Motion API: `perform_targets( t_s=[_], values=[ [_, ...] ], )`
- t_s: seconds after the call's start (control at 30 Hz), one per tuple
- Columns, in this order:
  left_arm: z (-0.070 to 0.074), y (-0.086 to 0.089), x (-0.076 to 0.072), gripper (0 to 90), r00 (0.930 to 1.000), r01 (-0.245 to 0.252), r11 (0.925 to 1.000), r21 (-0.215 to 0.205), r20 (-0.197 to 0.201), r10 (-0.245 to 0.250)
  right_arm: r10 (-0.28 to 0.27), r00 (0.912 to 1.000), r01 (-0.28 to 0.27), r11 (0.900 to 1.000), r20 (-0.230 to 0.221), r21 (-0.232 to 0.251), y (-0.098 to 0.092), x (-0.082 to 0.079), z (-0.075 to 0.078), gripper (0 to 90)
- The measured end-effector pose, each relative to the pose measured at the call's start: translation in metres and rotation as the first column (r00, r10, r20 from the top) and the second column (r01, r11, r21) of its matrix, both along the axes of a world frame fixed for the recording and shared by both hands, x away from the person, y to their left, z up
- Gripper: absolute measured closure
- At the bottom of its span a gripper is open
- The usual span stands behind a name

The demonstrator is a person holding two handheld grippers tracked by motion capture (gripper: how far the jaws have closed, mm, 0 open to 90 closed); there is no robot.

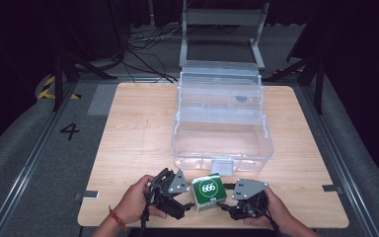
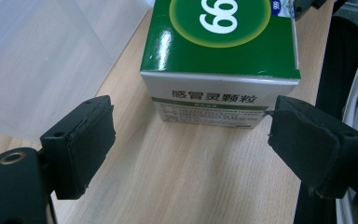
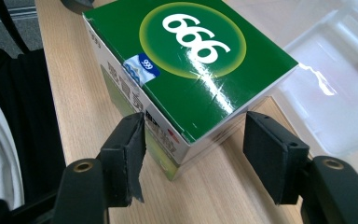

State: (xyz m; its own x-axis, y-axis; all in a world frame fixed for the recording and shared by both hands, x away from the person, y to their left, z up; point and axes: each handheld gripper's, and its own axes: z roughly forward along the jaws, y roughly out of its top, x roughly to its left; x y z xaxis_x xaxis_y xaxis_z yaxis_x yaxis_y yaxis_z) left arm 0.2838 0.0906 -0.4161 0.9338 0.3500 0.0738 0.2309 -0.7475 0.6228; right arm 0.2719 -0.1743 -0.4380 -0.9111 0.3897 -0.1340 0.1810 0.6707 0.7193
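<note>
High view: green box [image 1: 209, 192] sits on the table [image 1: 138, 148] between left gripper [image 1: 176, 197] and right gripper [image 1: 229, 198], just before the empty clear bin [image 1: 222, 143] | Left gripper view: jaws apart, box ahead, untouched | Right gripper view: jaws apart around a box corner, no grip; lifting and binning look still to do.

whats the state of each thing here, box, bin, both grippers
green box: closed, flat on the table, between the grippers.
clear bin: lid open, nothing visible inside.
left gripper: open, fingers short of the box.
right gripper: open, fingers on either side of a box corner, no grip visible.
</note>
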Motion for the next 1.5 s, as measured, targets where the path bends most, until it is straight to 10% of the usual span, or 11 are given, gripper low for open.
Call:
perform_targets(
  t_s=[0.6, 1.0, 1.5],
  values=[
    [0.004, -0.019, -0.006, 12.2, 0.9997, 0.016, 0.9991, 0.039, -0.017, -0.015, 0.008, 0.9998, -0.008, 1.0, 0.017, -0.017, 0.014, -0.004, 0.001, 41.6],
    [-0.001, -0.023, 0.015, 9.9, 0.9892, 0.006, 0.993, 0.118, -0.146, 0.011, 0.057, 0.998, -0.057, 0.998, 0.029, 0.004, 0.019, -0.006, 0.004, 42.2],
    [-0.01, -0.045, 0.02, 11.6, 0.9844, 0.074, 0.9394, 0.335, -0.176, -0.015, 0.07, 0.9974, -0.071, 0.996, 0.02, 0.053, 0.02, -0.008, 0.004, 51.3]
  ],
)
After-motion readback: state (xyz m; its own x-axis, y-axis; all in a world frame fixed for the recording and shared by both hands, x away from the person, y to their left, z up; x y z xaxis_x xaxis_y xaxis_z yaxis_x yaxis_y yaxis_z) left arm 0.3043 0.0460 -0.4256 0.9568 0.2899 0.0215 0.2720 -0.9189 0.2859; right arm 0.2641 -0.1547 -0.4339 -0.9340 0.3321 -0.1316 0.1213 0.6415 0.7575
